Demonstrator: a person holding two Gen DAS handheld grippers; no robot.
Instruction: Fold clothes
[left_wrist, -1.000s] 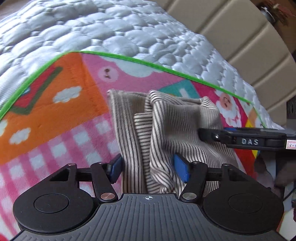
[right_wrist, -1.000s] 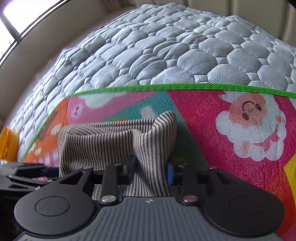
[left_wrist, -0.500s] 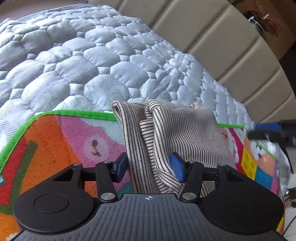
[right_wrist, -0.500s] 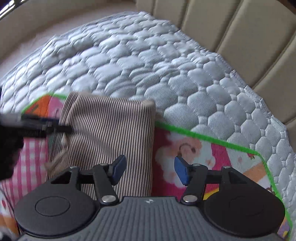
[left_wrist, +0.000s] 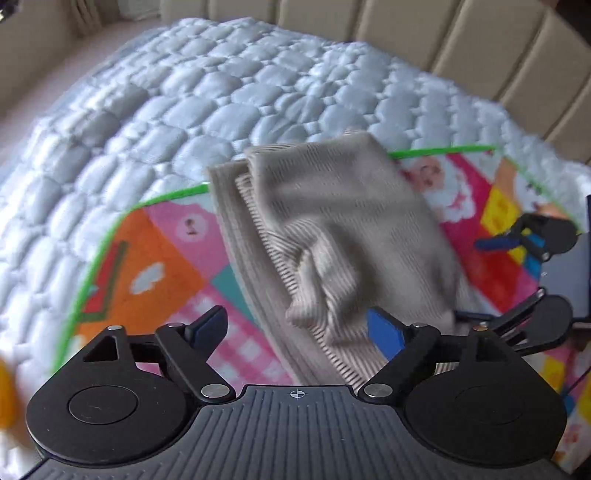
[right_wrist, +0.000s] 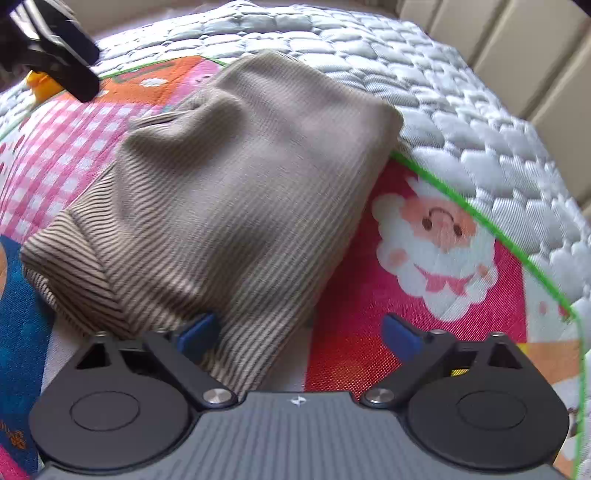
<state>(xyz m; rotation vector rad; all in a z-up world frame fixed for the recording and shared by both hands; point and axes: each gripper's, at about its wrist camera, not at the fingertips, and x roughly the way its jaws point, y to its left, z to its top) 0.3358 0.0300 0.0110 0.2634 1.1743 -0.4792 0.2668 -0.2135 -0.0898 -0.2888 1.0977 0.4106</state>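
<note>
- Lying in a folded bundle on the colourful play mat (right_wrist: 443, 332), the striped garment (right_wrist: 240, 177) sits at the mat's green-trimmed far edge, its top corner hanging just over onto the quilted bed cover (right_wrist: 480, 122).
- Its upper layer looks fairly smooth in the right wrist view; in the left wrist view a rumpled knot of cloth shows along the near side, with ribbed edges stacked unevenly beneath.
- The left gripper (left_wrist: 295, 328) has just been opening its jaws; they stand apart, with the rumpled fold lying between them but not pinched.
- The right gripper (right_wrist: 299, 332) has also just been opening; its jaws are wide apart, the garment's near edge beside one blue pad, nothing clamped.
- The step in hand appears to be letting go after a fold and settling the bundle.
- To do it well, both hands should probably clear the cloth without snagging a layer, then flatten the bunched part and square the ribbed edges so that the stack lies even.
- A risk: a blue pad catching the loose fold could drag the bundle open again.
</note>
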